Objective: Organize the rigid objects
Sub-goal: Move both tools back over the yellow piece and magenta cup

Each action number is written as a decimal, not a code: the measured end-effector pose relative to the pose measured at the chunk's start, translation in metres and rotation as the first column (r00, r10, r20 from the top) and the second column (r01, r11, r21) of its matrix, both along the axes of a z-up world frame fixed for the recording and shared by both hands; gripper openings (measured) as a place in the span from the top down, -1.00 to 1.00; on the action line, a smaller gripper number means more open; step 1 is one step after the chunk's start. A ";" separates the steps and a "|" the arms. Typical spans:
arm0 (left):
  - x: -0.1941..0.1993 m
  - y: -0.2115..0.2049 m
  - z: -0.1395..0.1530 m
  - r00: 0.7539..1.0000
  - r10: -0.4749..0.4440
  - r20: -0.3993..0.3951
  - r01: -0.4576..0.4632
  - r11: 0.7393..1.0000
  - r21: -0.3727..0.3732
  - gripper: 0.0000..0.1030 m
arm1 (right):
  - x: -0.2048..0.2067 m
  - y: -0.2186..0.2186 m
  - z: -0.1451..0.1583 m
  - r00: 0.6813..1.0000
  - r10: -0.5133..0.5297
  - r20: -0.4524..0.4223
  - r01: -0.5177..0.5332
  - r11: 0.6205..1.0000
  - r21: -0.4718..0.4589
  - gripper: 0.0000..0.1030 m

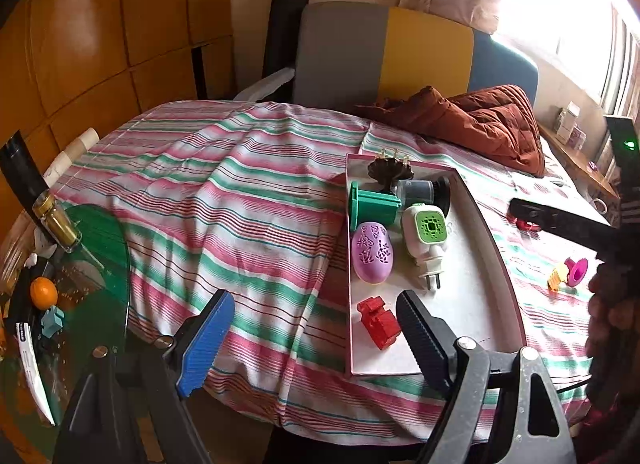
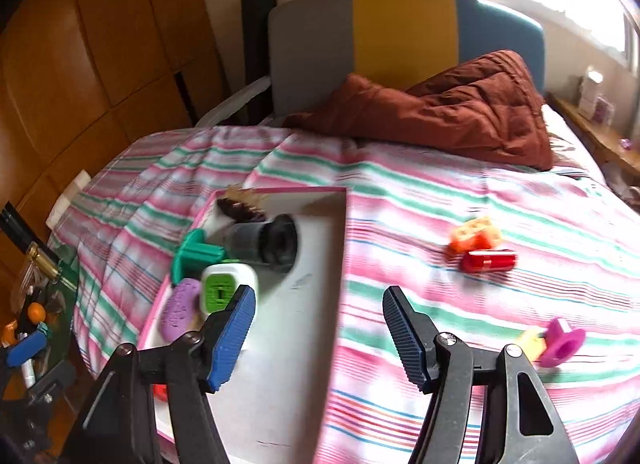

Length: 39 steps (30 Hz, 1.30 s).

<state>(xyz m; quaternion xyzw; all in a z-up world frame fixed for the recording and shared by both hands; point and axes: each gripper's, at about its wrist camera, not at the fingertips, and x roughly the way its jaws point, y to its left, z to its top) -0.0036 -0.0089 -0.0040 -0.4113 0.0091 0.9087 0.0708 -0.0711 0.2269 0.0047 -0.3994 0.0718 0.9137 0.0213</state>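
A white tray with a pink rim lies on the striped bed. In it are a purple egg-shaped piece, a white and green plug-in, a green spool, a grey and black cylinder, a dark shell-like item and a red block. Loose on the sheet to the right lie an orange block, a red cylinder and a magenta spool beside a yellow piece. My left gripper hangs open and empty over the tray's near left edge. My right gripper is open and empty above the tray's right side.
A crumpled brown quilt lies at the head of the bed against a grey, yellow and blue headboard. Left of the bed a glass side table carries a bottle, an orange and clutter. A wooden wardrobe stands behind it.
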 end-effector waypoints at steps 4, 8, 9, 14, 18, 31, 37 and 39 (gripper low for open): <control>-0.001 0.004 -0.001 1.000 -0.011 0.003 0.011 1.000 -0.007 -0.64 | 0.013 0.027 0.006 0.999 -0.041 -0.013 0.041 0.999 0.022 -0.33; -0.002 0.012 0.001 1.000 -0.031 0.000 0.031 0.999 -0.017 -0.64 | 0.027 0.057 0.012 0.995 -0.092 -0.027 0.093 0.995 0.043 -0.33; -0.002 0.014 0.001 0.999 -0.035 -0.001 0.035 0.999 -0.019 -0.64 | 0.031 0.066 0.013 0.994 -0.106 -0.032 0.107 0.993 0.047 -0.33; -0.003 0.026 0.003 0.998 -0.066 -0.006 0.065 0.997 -0.032 -0.64 | 0.048 0.110 0.016 0.981 -0.188 -0.040 0.191 0.978 0.080 -0.39; -0.002 0.038 0.005 0.995 -0.095 -0.006 0.094 0.995 -0.038 -0.64 | 0.063 0.147 0.014 0.967 -0.250 -0.044 0.253 0.961 0.109 -0.39; -0.003 0.091 0.009 0.975 -0.222 0.020 0.222 0.975 -0.011 -0.64 | 0.120 0.262 -0.028 0.871 -0.492 0.000 0.492 0.871 0.008 -0.39; 0.001 0.143 0.003 0.942 -0.333 0.049 0.335 0.942 -0.019 -0.59 | 0.129 0.294 -0.035 0.814 -0.579 0.051 0.580 0.804 -0.133 -0.39; 0.001 0.165 0.000 0.922 -0.383 0.061 0.385 0.923 -0.028 -0.51 | 0.129 0.292 -0.033 0.818 -0.573 0.052 0.575 0.808 -0.128 -0.41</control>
